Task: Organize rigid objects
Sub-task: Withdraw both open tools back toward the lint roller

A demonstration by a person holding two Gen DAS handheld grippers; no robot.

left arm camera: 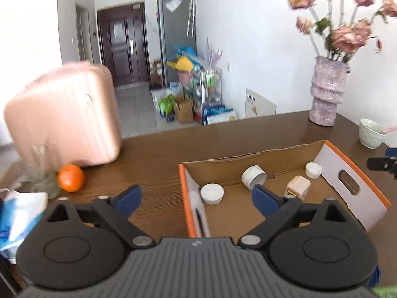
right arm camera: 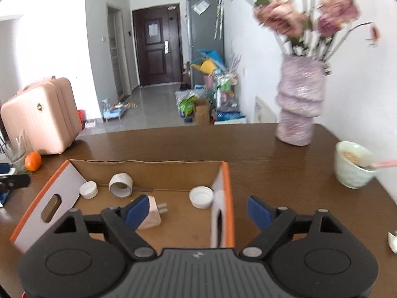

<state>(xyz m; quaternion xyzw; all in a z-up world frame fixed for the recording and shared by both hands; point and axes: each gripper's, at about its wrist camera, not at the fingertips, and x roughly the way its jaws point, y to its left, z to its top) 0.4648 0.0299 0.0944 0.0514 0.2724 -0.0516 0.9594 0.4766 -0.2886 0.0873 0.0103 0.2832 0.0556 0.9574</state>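
Presumably, with both the left gripper [left arm camera: 196, 198] and right gripper [right arm camera: 198, 209] spread empty astride the cardboard box [right arm camera: 223, 173] walls, a careless sweep could snag it.

**Dark wood surface and what sits on it**

The surface [right arm camera: 173, 144] is brown wood grain with a rounded far corner on the right. A shallow cardboard box [right arm camera: 148, 165] with orange-edged white sides rests near the front. At the far left stands a pink suitcase [left arm camera: 67, 114], with an orange [left arm camera: 71, 178] just in front of it and a clear glass [left arm camera: 42, 173] just beside the orange. A blue-and-white packet [left arm camera: 17, 218] lies at the left edge. Toward the far right stands a mottled lilac vase [right arm camera: 299, 99] holding faded pink flowers, and nearer, well apart from the box, a pale green bowl [right arm camera: 352, 166] with a pink utensil in it.
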